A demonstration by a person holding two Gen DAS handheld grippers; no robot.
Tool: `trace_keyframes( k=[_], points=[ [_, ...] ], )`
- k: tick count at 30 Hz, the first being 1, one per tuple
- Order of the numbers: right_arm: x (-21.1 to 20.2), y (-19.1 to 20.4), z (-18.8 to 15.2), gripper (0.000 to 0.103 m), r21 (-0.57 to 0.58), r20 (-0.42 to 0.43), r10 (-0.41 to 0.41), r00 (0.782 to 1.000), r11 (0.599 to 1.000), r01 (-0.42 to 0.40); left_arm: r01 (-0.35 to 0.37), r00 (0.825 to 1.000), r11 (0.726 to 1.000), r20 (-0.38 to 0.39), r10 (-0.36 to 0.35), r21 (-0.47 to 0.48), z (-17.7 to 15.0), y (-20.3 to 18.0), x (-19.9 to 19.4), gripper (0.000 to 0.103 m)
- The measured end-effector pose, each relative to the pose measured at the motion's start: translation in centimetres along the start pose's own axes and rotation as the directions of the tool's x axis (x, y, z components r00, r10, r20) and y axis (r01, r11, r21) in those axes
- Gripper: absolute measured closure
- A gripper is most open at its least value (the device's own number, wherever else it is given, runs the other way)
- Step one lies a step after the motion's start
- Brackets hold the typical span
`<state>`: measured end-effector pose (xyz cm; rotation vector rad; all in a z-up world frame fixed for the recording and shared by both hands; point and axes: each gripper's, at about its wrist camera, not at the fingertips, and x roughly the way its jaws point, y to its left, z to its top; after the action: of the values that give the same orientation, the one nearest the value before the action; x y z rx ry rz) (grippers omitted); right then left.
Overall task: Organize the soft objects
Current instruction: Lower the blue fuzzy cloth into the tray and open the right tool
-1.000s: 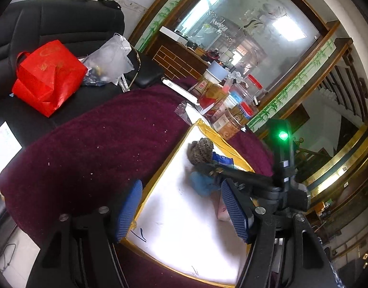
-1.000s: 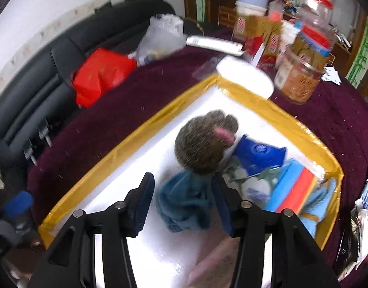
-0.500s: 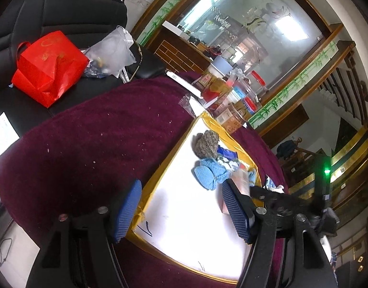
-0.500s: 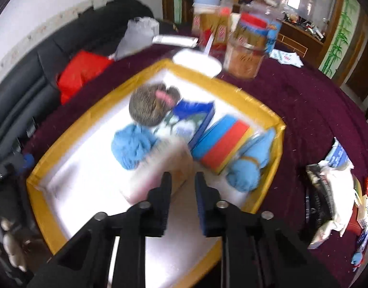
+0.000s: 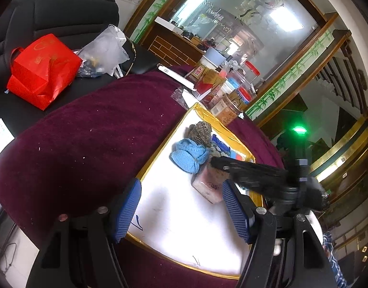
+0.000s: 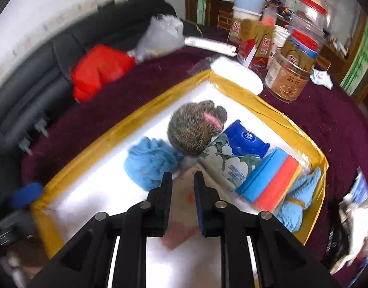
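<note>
A second ago the right gripper (image 6: 182,182) straddled the blue knitted bundle (image 6: 149,162) with jaws apart; now its jaws are drawn nearly together, above the pink packet (image 5: 208,182), whether pinching it cannot be told. The bundle lies just left of its tips. The left gripper (image 5: 181,212) stays agape, empty, over the yellow-rimmed tray (image 5: 160,158).
</note>
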<state>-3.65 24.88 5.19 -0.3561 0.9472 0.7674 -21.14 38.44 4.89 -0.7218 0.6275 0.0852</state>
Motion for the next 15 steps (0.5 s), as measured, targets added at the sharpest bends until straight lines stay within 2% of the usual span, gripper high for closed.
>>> trace_keyframes(
  k=[3,4,7,9,15],
  points=[
    [-1.5,-0.8,-1.9,0.079,0.036,-0.045,0.161,0.986,0.987,-0.159,0.000,1.000,1.000,0.008,0.000,0.003,0.1,0.0,-0.2,0.030],
    [-1.6,-0.7,-2.5,0.077,0.033,-0.062,0.182,0.981,0.983,-0.180,-0.001,1.000,1.000,0.011,0.000,0.004,0.1,0.1,-0.2,0.030],
    [-0.4,0.0,-4.3,0.076,0.008,-0.129,0.172,0.977,0.985,-0.172,0.001,1.000,1.000,0.016,-0.001,-0.001,0.2,0.1,0.0,0.030],
    [0.5,0.3,-4.4,0.076,-0.003,-0.142,0.158,0.977,0.987,-0.161,0.005,1.000,1.000,0.008,-0.005,-0.007,0.1,0.0,0.3,0.030],
    [3.1,-0.3,-1.7,0.076,0.022,-0.137,0.086,0.987,0.996,-0.083,0.001,1.000,1.000,-0.004,-0.001,0.010,-0.2,-0.5,0.1,0.030]
  ],
)
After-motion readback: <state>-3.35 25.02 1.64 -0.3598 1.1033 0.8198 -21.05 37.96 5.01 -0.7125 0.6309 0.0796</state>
